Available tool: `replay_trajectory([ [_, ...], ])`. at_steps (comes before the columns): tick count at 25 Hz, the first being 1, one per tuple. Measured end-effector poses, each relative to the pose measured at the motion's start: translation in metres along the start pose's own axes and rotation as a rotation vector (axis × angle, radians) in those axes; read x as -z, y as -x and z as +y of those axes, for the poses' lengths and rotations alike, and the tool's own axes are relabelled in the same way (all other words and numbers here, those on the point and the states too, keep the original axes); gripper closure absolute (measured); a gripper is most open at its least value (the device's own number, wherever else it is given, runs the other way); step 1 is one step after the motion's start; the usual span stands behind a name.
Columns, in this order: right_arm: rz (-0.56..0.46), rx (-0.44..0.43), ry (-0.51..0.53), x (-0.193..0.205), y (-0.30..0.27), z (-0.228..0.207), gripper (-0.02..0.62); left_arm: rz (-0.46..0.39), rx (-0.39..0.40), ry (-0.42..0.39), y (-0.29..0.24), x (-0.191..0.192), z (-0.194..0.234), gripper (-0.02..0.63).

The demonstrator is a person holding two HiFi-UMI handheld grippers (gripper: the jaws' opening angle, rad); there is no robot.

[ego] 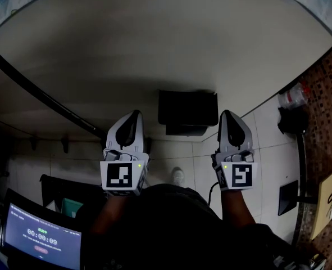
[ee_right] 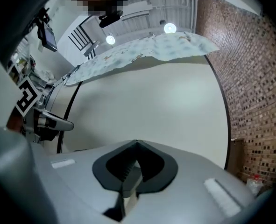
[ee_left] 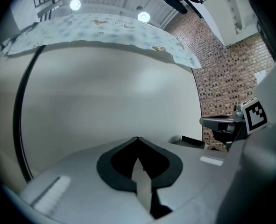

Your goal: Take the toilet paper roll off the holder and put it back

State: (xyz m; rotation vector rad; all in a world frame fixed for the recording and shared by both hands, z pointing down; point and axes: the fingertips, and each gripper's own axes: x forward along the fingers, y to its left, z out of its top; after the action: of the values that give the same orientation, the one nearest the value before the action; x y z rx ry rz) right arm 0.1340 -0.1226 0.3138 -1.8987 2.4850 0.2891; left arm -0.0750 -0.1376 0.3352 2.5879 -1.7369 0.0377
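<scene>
A black box-shaped holder (ego: pixel 187 112) is fixed to the pale wall, level with my two grippers and between them. No toilet paper roll shows in any view. In the head view, my left gripper (ego: pixel 133 115) points at the wall just left of the holder. My right gripper (ego: pixel 228 113) points at it just right of the holder. Each gripper view looks along its own jaws at bare wall: the left gripper (ee_left: pixel 138 138) and the right gripper (ee_right: pixel 137 142) both have their tips together. Both are shut and hold nothing.
A black cable (ego: pixel 42 94) runs slantwise down the wall at the left. A brick wall (ego: pixel 323 94) stands at the right, with a plastic bottle (ego: pixel 294 96) beside it. A lit screen (ego: pixel 39 238) sits at lower left. A patterned cloth (ee_left: pixel 105 27) hangs along the wall's top.
</scene>
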Motion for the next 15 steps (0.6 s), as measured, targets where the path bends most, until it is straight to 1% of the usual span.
replay_trajectory([
  [3, -0.01, -0.009, -0.007, -0.002, 0.0, 0.001, 0.594, 0.018, 0.004, 0.005, -0.001, 0.004, -0.003, 0.588],
  [7, -0.023, -0.025, 0.02, -0.003, 0.0, 0.009, 0.594, 0.025, 0.011, 0.007, 0.001, 0.006, -0.005, 0.588],
  [12, -0.018, -0.021, 0.028, 0.0, 0.002, 0.011, 0.594, 0.019, 0.015, 0.004, 0.001, 0.006, -0.006, 0.588],
  [15, -0.012, -0.018, 0.026, 0.001, 0.002, 0.011, 0.594, 0.03, 0.017, 0.004, 0.001, 0.009, -0.006, 0.588],
])
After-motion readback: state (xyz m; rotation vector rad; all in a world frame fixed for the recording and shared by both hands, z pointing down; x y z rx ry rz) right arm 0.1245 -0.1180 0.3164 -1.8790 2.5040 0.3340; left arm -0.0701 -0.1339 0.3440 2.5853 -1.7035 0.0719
